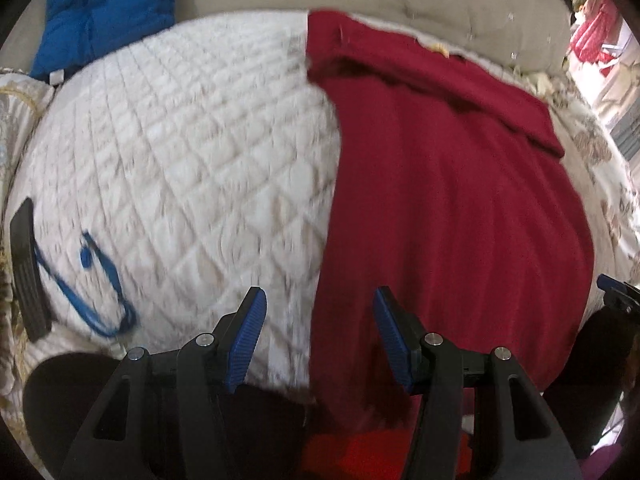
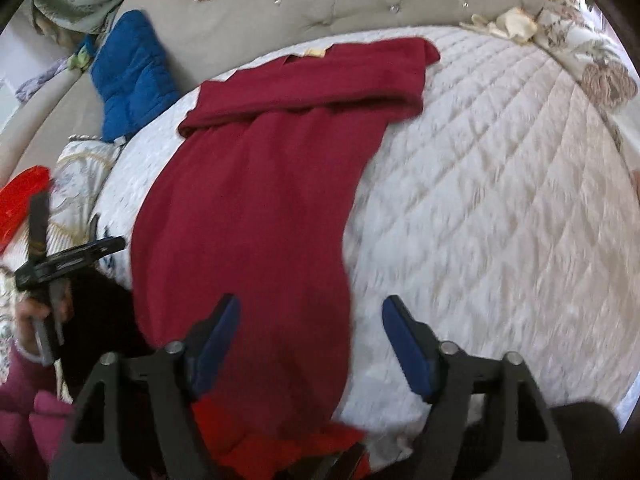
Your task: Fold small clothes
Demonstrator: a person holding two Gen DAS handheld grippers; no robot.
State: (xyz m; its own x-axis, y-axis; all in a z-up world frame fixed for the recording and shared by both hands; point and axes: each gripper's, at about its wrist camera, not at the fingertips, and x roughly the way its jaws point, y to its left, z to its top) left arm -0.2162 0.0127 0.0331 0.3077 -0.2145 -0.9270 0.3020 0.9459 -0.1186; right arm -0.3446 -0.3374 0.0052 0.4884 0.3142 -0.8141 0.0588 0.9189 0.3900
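Left gripper (image 1: 318, 334): nearest item at 6 o'clock of its own view; we find the blue ribbed pads spread wide with nothing between them, hovering over the near left edge of the garment, which we judge a ready pose for pinching the hem.

Right gripper (image 2: 312, 340): likewise at 6 o'clock of its view, jaws apart and empty; its left pad overlaps the cloth and its right pad sits over bare quilt, so we read it as straddling the garment's right edge.

Red garment (image 2: 256, 200): the task's piece, dark red, laid lengthwise on the bed from 6 toward 12 o'clock, near end draping toward us; sleeves appear folded across at the far end, so we judge the side folds done and a lengthwise fold due.

Neck label (image 2: 315, 52): small pale tag at the far collar, 12 o'clock; too small for us to read.

Quilted bed cover (image 2: 500, 200): white, diamond-stitched, serving as the folding surface.

Blue cord (image 1: 96, 280): loose loop at 8 o'clock in the left view, beside a black ribbed object at the edge; purpose unclear to us.

Blue padded garment (image 2: 132, 76): set aside at 10 o'clock against the headboard.

Tufted headboard (image 2: 360, 0): beige, farthest, 12 o'clock.

Writing: none legible anywhere.
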